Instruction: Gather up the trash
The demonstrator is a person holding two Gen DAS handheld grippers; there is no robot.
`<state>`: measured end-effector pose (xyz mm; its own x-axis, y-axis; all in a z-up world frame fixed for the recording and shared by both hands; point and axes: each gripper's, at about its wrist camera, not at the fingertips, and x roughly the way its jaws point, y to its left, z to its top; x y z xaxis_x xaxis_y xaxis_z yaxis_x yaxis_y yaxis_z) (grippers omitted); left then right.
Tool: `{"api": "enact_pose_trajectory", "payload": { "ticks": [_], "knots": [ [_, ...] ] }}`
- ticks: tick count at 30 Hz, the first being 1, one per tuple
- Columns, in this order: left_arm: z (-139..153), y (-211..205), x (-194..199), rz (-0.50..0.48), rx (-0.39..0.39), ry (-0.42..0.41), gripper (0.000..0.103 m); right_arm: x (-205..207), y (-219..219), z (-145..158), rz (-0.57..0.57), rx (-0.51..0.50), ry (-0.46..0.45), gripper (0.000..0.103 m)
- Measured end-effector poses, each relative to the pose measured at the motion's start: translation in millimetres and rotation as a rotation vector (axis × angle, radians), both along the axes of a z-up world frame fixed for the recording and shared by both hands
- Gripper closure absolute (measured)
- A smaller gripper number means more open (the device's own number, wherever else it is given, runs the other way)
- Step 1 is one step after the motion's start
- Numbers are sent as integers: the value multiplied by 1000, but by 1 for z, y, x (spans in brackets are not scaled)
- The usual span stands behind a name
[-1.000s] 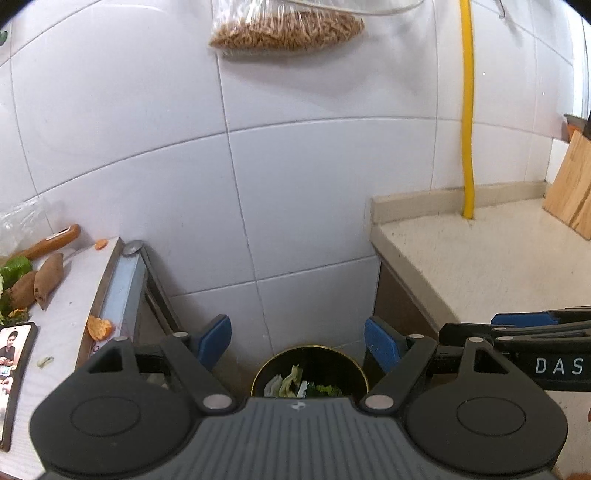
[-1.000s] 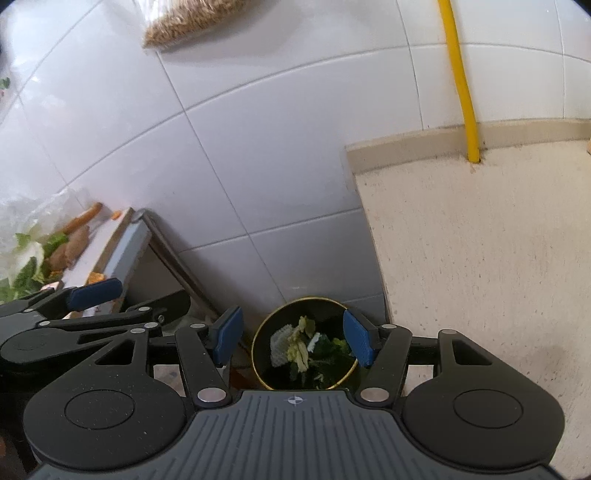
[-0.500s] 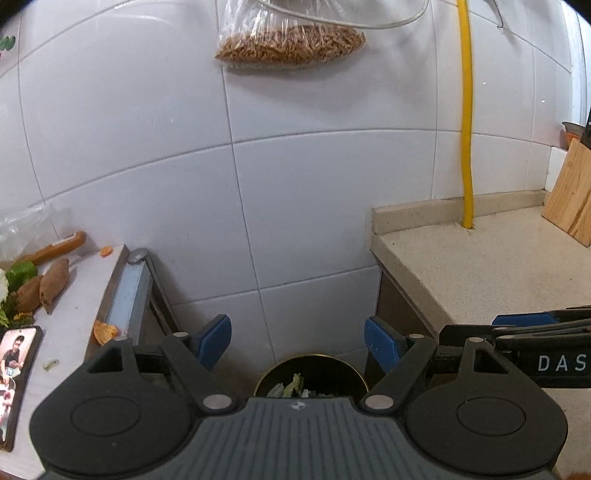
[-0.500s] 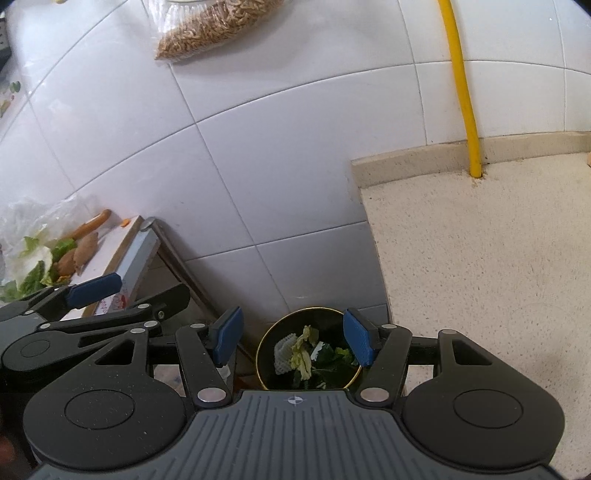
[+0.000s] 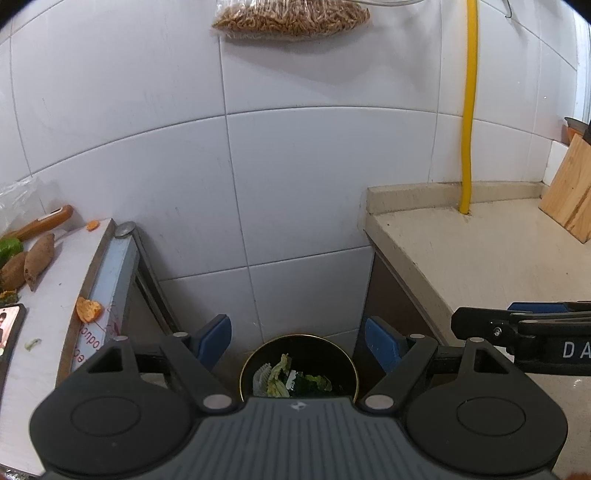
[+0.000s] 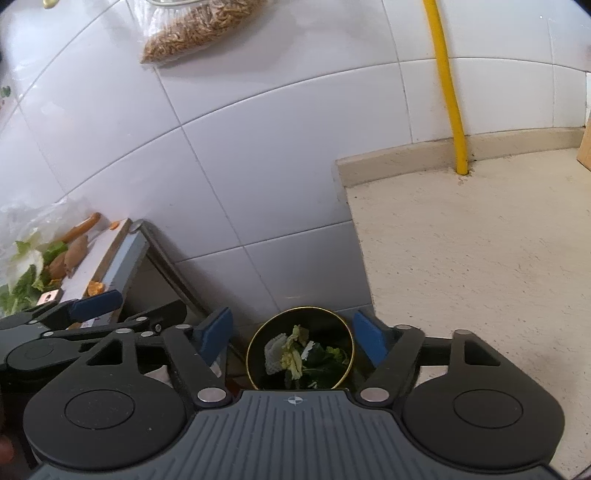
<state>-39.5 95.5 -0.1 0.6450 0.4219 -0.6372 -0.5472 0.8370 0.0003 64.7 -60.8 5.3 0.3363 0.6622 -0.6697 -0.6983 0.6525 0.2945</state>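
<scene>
Scraps of leaf and peel (image 6: 299, 354) lie in the bin (image 5: 352, 365) on the floor, in the gap between the white table and the stone counter, directly below both grippers. The left gripper (image 5: 297, 341) and right gripper (image 6: 291, 334) are each empty, their jaws opening with nothing between them.

More trash waits on the white table (image 5: 48, 325): an orange peel (image 5: 88, 309) at its right edge, a small one (image 5: 92, 225) at the far corner. I judge these light, limp and a little slick, best pinched across the middle with a gentle squeeze.

Beyond, the counter (image 6: 480, 258) is bare and speckled, a yellow pipe (image 5: 468, 110) runs up the white tiled wall (image 5: 295, 166), and a bag of dried noodles (image 5: 291, 18) hangs above.
</scene>
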Motion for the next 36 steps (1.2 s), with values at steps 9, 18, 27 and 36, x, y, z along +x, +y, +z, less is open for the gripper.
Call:
{"api": "enact_pose_trajectory", "payload": {
  "ticks": [9, 18, 27, 36],
  "knots": [
    [9, -1, -6, 28, 38, -36, 8, -1, 0, 2, 0, 7, -3, 23],
    [9, 2, -11, 20, 7, -52, 7, -5, -2, 10, 2, 22, -16, 23],
    [12, -12, -10, 32, 112, 0, 4, -7, -3, 13, 9, 18, -22, 23],
    [13, -17, -14, 49, 124, -15, 4, -9, -5, 16, 17, 25, -29, 23]
  ]
}}
